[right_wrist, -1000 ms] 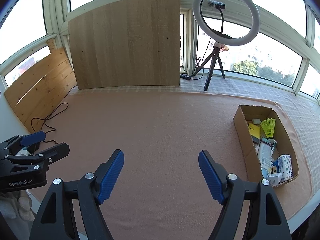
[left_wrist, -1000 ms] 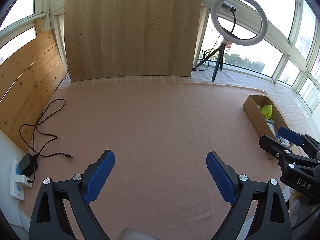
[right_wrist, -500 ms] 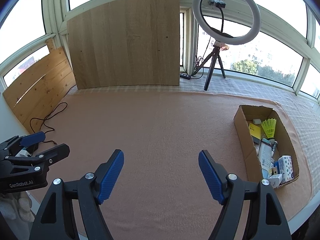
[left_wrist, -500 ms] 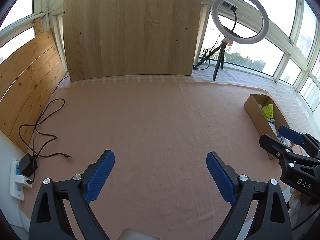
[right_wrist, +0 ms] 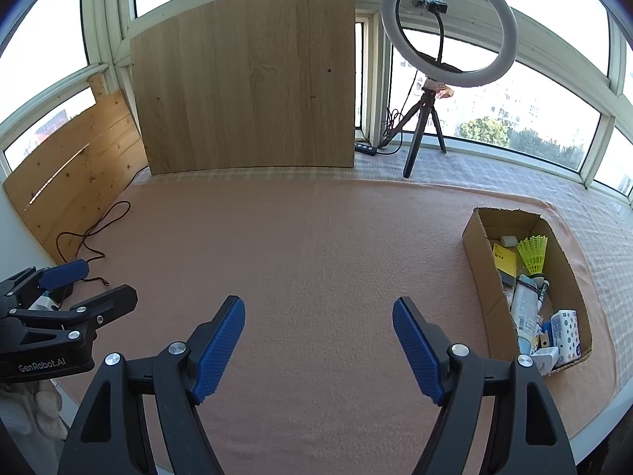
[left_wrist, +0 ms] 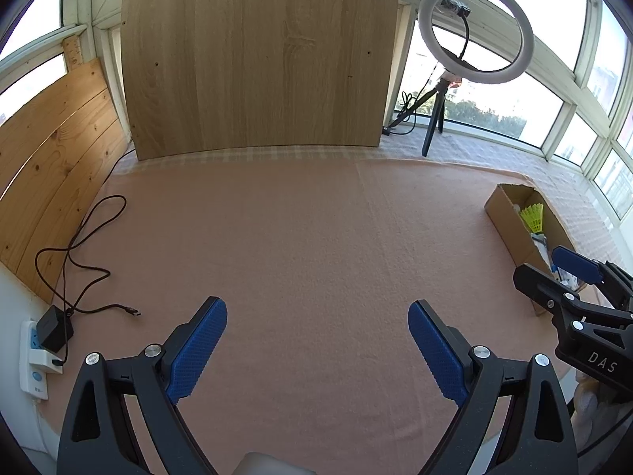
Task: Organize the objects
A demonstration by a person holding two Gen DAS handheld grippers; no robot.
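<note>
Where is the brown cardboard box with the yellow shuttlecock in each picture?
Left wrist view: the brown cardboard box sits at the right edge, partly hidden behind the other tongs.
Right wrist view: the box lies right of centre, fully open to view, with the yellow shuttlecock inside.
Shared landmark: the white ring light on a tripod, at the top right in both.

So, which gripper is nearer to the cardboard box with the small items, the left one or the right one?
Right. The right gripper hovers open just beside the cardboard box, which lies on its right. The left gripper is farther away, beyond the right one, toward the black cable.
</note>
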